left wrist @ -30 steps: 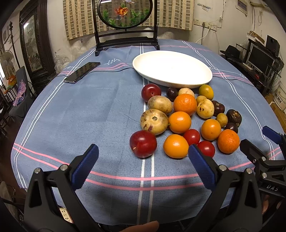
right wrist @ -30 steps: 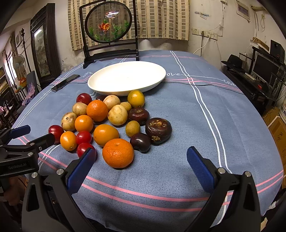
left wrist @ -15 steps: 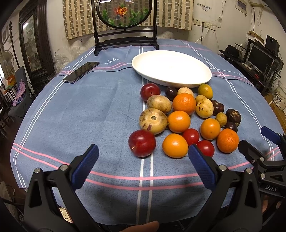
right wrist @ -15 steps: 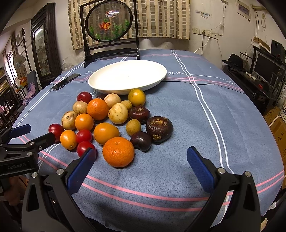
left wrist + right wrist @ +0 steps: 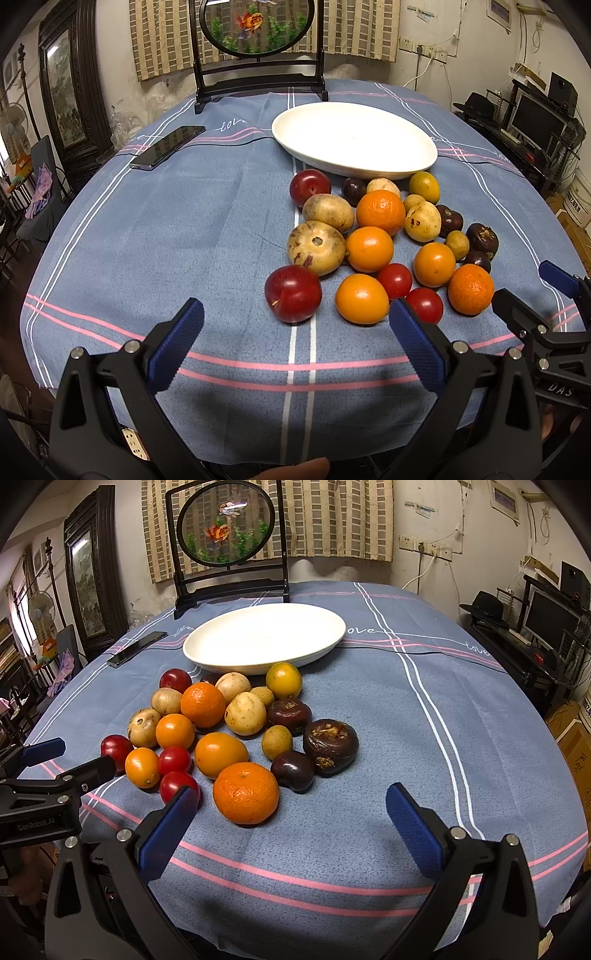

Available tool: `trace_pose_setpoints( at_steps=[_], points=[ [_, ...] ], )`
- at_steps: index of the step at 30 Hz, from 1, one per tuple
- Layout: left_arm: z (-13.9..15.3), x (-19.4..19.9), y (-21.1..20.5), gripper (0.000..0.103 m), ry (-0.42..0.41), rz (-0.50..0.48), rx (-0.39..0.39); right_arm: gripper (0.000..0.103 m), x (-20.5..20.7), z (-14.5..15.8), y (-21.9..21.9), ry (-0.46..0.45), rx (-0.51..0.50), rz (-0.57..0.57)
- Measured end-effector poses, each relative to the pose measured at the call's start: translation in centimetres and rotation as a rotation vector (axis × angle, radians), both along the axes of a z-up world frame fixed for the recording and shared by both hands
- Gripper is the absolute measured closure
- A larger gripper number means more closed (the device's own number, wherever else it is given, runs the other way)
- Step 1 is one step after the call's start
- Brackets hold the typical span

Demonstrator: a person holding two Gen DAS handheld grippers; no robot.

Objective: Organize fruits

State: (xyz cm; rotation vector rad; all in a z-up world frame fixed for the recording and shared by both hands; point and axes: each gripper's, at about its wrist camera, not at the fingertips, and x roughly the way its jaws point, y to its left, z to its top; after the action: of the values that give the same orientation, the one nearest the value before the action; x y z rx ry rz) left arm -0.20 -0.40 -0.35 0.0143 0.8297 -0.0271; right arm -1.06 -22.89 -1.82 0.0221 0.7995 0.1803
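Fruit heap waits, plate bare

Fruit (image 5: 373, 240) lies heaped on the blue-clothed surface (image 5: 166, 229), just before the bare white plate (image 5: 354, 136). Left tongs (image 5: 295, 343) and right tongs (image 5: 291, 823) both gape, holding nothing. Risk: nudging the packed pile may send round fruit rolling off. A phone (image 5: 168, 147) lies aside in a cluttered room.

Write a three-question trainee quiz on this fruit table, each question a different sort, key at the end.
1. True or false: the white plate already holds fruit.
2. Which fruit lies nearest the left tool? A. red plum B. wrinkled dark fruit C. yellow-green citrus
3. Fill in: the right tool is ____, gripping nothing.

Key: 1 false; 2 A; 3 open. The left tool is open too.
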Motion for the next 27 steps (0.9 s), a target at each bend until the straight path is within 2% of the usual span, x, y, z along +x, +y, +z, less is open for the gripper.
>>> trace_pose_setpoints(
  at_steps=[7,13,17,22,24,27],
  points=[
    [-0.4,0.0,-0.1,0.002,0.019,-0.008,0.050,0.001,-0.3,-0.1,0.1,0.000,0.001,0.002],
    [-0.4,-0.4,0.5,0.002,-0.012,-0.052,0.032,0.001,-0.2,-0.1,0.0,0.001,-0.002,0.001],
    [-1.0,-0.1,1.6,0.002,0.019,-0.078,0.035,0.001,-0.1,-0.4,-0.2,0.004,0.006,-0.003],
    [-1.9,1.1,3.4,0.002,0.066,-0.067,0.042,0.001,0.1,-0.6,-0.5,-0.002,0.027,0.013],
    [-2.4,1.5,3.9,0.002,0.112,-0.069,0.028,0.001,0.3,-0.7,-0.7,0.001,0.034,0.022],
    [-3.1,2.3,4.0,0.003,0.121,-0.081,0.006,0.001,0.9,-1.0,-1.0,0.006,0.047,0.026]
  ],
)
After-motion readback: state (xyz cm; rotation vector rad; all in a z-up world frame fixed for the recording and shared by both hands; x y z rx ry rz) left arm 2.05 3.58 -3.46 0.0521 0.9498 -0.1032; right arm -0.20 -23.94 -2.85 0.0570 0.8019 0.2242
